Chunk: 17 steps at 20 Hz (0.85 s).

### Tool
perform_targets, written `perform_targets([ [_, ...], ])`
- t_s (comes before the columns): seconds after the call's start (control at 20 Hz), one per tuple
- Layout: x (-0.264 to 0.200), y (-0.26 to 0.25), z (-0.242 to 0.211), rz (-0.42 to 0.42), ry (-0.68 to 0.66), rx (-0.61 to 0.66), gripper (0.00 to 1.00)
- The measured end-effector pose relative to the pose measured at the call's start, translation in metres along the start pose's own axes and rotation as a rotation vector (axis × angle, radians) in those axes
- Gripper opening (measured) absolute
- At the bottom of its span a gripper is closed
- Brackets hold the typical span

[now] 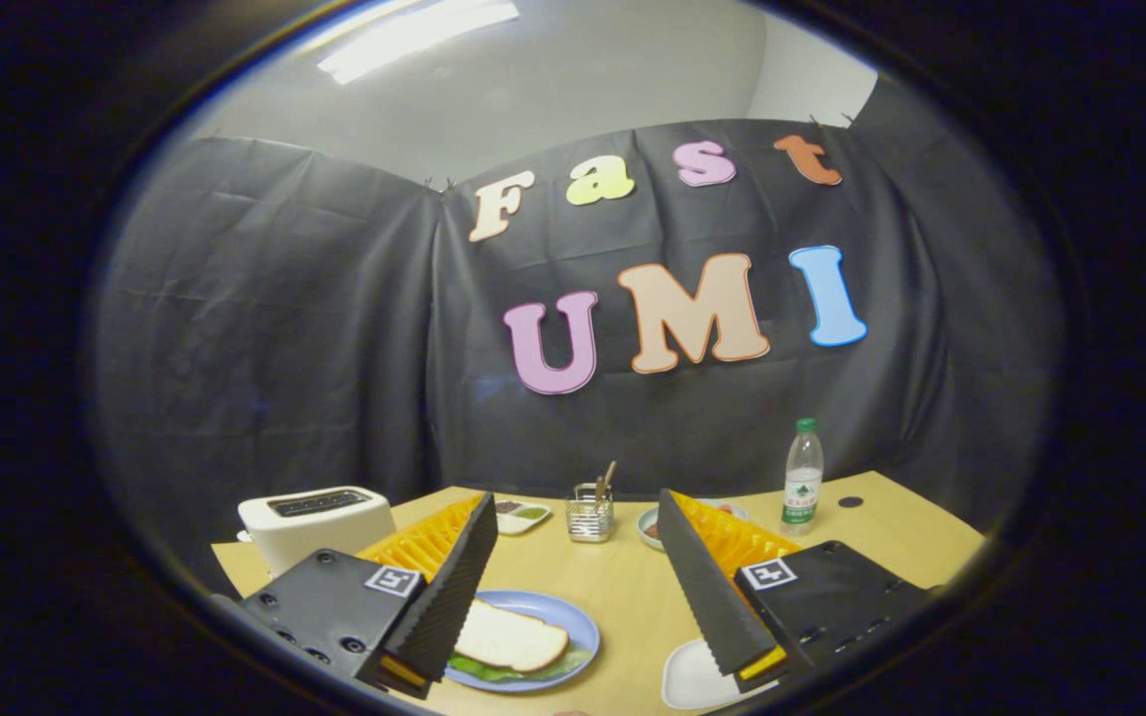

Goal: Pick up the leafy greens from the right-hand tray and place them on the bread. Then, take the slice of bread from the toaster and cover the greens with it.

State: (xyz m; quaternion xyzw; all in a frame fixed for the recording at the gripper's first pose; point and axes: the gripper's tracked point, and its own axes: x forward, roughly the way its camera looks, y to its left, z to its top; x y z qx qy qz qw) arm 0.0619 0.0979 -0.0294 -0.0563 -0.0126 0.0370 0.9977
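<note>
Your gripper hangs above the table with its fingers spread wide and nothing between them. Just beside your left finger, partly tucked under it, sits a blue plate holding a slice of bread with the leafy greens peeking out beneath its near edge (the bread lies on top of them). By your right finger lies a white tray, and what shows of it is bare. Beyond your left finger stands a white toaster; you cannot tell what is in its slot. Ahead, between the fingers, a small wire holder carries a few sticks. Past it to either side rest a small white dish and a bowl, contents unclear. Beyond your right finger stands a clear bottle with a green cap.
</note>
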Motion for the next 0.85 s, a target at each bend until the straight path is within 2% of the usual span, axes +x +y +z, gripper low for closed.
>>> perform_targets([
  [0.25,0.003,-0.006,-0.017,0.003,0.033,0.03,1.0],
  [0.45,-0.001,-0.015,-0.013,-0.008,0.034,0.065,1.0],
  [0.85,-0.017,-0.026,-0.001,-0.004,0.021,0.056,1.0],
])
